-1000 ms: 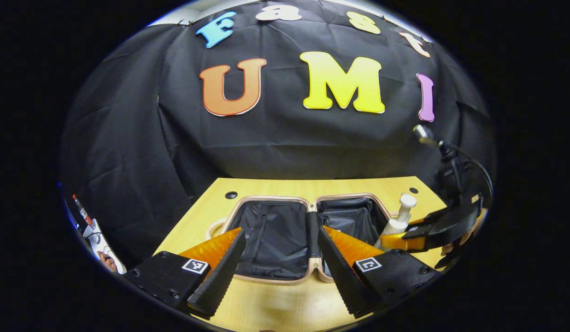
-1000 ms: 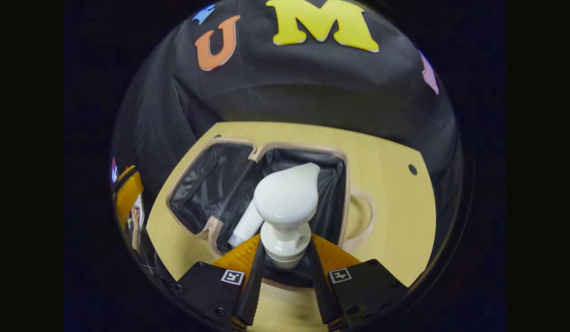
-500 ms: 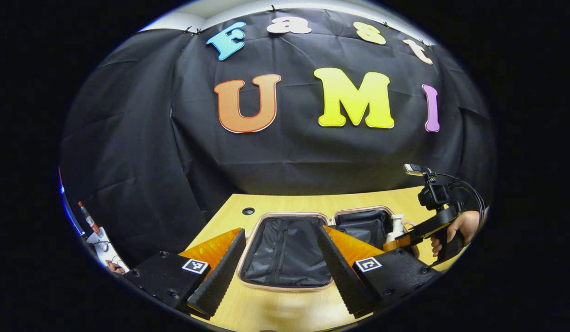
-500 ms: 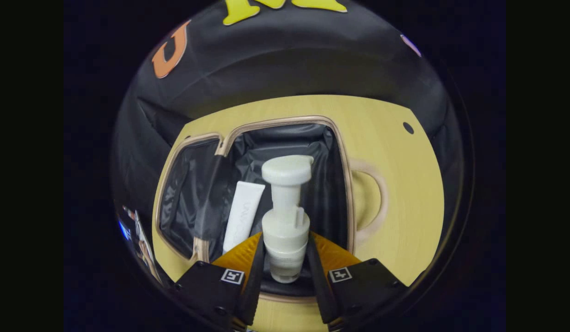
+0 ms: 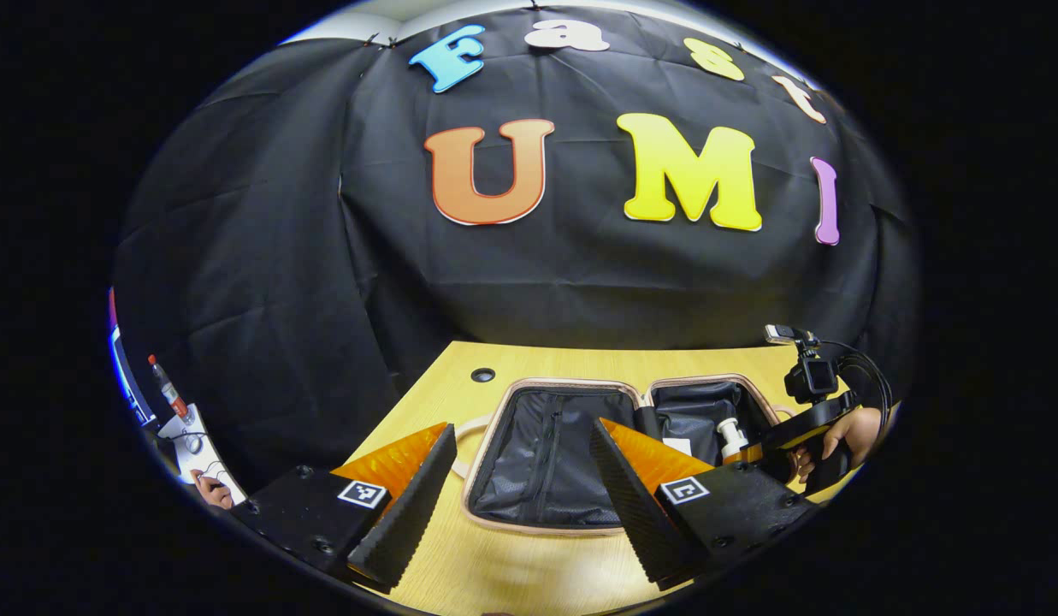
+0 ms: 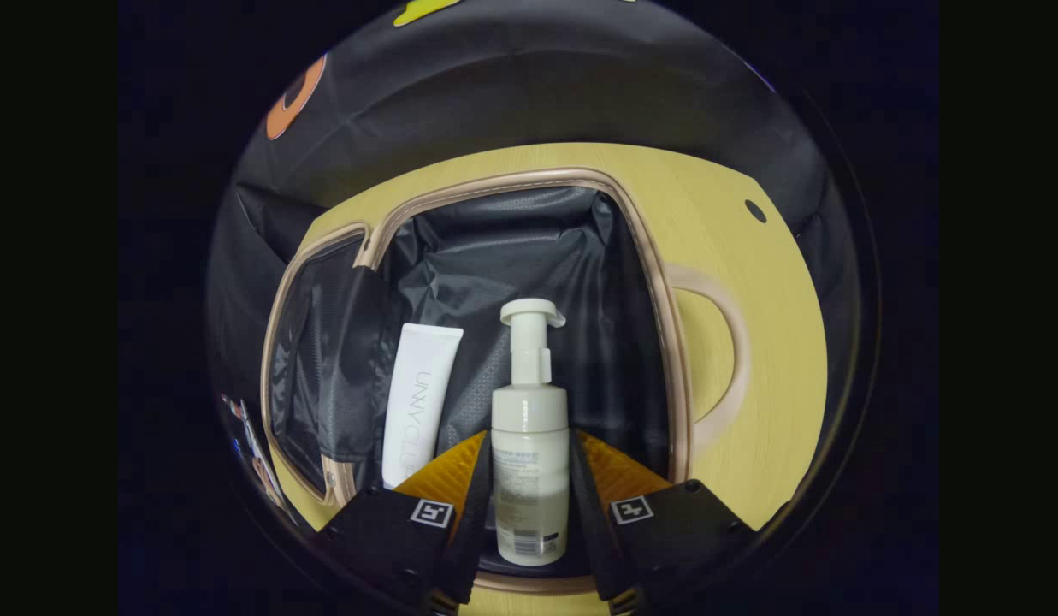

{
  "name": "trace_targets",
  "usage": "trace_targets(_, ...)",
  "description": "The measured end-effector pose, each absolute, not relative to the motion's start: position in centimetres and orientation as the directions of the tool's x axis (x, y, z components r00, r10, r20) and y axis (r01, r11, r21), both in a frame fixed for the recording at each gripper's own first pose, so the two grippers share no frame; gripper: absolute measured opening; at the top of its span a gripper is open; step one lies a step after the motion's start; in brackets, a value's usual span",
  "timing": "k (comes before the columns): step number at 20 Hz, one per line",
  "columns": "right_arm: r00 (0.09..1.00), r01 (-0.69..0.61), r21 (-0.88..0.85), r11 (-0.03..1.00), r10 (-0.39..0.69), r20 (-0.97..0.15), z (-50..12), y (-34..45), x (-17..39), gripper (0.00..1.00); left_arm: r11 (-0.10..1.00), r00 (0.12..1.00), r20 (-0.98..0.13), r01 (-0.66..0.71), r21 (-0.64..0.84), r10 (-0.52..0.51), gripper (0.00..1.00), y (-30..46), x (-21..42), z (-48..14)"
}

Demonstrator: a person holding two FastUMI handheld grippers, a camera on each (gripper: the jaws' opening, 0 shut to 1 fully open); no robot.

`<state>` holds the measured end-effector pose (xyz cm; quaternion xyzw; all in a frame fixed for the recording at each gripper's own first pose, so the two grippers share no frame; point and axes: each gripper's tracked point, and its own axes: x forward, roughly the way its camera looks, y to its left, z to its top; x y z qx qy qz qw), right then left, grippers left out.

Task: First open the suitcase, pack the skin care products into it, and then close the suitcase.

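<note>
Resting between fingers (image 6: 475, 505): pump bottle (image 6: 529, 466) (suitcase (image 6: 665, 342))

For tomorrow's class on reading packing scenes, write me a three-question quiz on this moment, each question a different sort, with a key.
1. True or false: the suitcase lies open on the table.
2. Which item does the right gripper hold? A) white tube B) pump bottle C) nothing
3. Fill in: the left gripper is ____.

Key:
1. True.
2. B: both fingers press the pump bottle, over the compartment where the white tube lies.
3. Open, holding nothing.
</note>
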<state>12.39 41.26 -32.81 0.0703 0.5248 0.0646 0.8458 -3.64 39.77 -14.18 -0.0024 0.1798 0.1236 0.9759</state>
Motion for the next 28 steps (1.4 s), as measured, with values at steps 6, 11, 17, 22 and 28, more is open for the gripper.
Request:
trace_targets(6,0.464,-0.066,0.196,0.978,0.204,-0.862,-31.6,41.4,11.7,0.53,0.95,0.871,-0.408,-0.312,-0.029,0.274,1.0,45.6,-2.6,-16.9)
trace_targets(11,0.572,-0.192,0.223,0.956,0.293,-0.766,-25.2,41.2,10.1,0.77,0.912,0.833,-0.505,-0.362,-0.191,0.225,0.98,50.0,0.0,-22.4)
trace_targets(17,0.688,-0.375,0.228,0.898,0.435,-0.581,-14.5,37.2,5.9,0.81,0.76,0.781,-0.616,-0.46,-0.459,0.101,0.98,52.9,2.5,-31.0)
trace_targets(22,0.779,-0.278,0.176,0.944,0.329,-0.533,-10.5,28.5,2.8,0.81,0.545,0.805,-0.593,-0.486,-0.684,-0.027,0.96,52.5,4.2,-34.3)
trace_targets(28,0.812,-0.088,0.237,0.967,0.208,-0.546,-10.3,21.2,0.3,0.81,0.448,0.843,-0.525,-0.426,-0.786,-0.118,0.52,51.1,6.3,-34.6)
